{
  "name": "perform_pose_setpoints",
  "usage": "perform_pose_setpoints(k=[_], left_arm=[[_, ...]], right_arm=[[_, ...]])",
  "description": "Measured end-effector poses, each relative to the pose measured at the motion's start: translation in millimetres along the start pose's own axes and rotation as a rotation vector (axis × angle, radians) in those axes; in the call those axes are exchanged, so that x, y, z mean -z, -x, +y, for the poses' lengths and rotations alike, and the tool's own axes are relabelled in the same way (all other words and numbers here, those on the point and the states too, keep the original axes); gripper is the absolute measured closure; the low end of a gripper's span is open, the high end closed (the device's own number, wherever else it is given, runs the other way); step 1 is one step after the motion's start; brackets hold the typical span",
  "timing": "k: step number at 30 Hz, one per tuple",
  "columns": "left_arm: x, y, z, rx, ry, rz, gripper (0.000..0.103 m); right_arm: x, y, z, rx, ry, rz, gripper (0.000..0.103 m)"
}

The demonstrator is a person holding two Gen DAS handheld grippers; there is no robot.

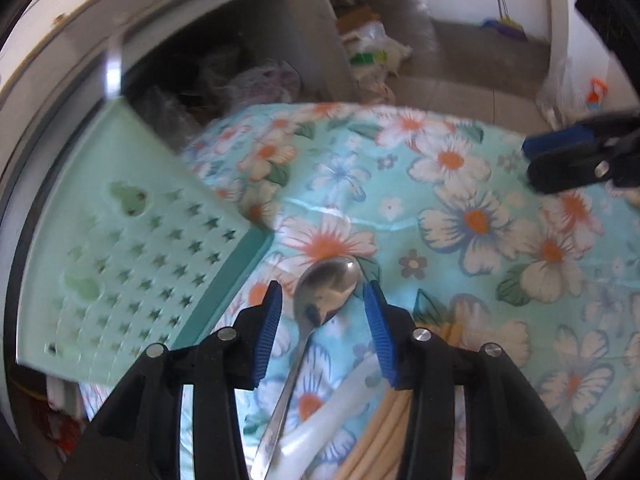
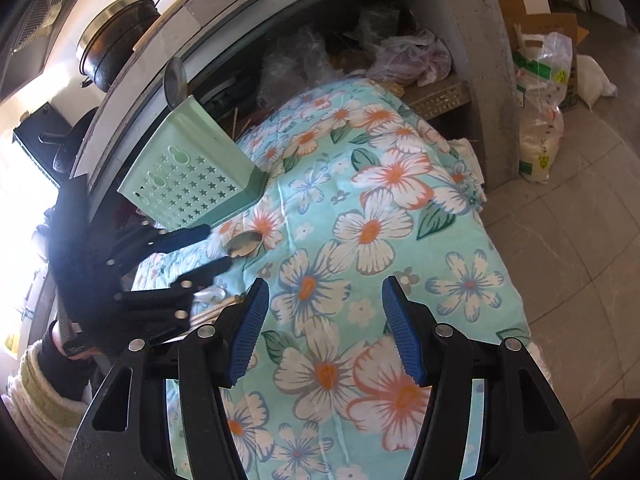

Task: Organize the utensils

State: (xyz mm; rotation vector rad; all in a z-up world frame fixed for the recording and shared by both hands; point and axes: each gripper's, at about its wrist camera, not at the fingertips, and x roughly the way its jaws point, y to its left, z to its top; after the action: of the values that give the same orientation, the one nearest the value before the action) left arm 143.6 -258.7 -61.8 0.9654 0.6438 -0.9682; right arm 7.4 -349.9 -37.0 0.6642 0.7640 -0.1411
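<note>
Left wrist view is showing the green perforated basket lying tipped, contents unclear. The metal spoon is lying on the floral cloth between the left gripper fingers, apart, seemingly untouched. The right gripper fingers are standing wide, empty.

Both grippers were black, the left gripper and right gripper carrying ribbed blue pads and silver rivets; the person wore a cream-and-green knitted sleeve.
</note>
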Motion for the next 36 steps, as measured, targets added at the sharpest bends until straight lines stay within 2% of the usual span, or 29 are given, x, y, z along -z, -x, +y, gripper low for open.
perform_pose_setpoints(k=[2, 7, 15, 21, 36], left_arm=[[-4.9, -13.2, -4.3, -0.001, -0.037, 0.038, 0.061], [-13.2, -22.8, -2.5, 0.017, -0.061, 0.058, 0.062], [-16.5, -19.7, 11.3, 0.056, -0.062, 0.067, 0.081], [-19.1, -14.2, 20.0, 0.054, -0.057, 0.059, 0.09], [-14.0, -16.0, 29.0, -0.035, -0.111, 0.072, 0.098]], right_arm=[[-0.8, 0.8, -3.1, -0.004, -0.004, -0.002, 0.046], [-1.1, 0.8, -10.9, -0.012, -0.024, -0.003, 0.046], [0.1, 0.6, -13.5, -0.038, -0.034, -0.005, 0.046], [0.0, 0.7, -12.6, -0.048, -0.03, -0.007, 0.046], [1.0, -3.1, -11.1, -0.037, -0.027, 0.007, 0.046]])
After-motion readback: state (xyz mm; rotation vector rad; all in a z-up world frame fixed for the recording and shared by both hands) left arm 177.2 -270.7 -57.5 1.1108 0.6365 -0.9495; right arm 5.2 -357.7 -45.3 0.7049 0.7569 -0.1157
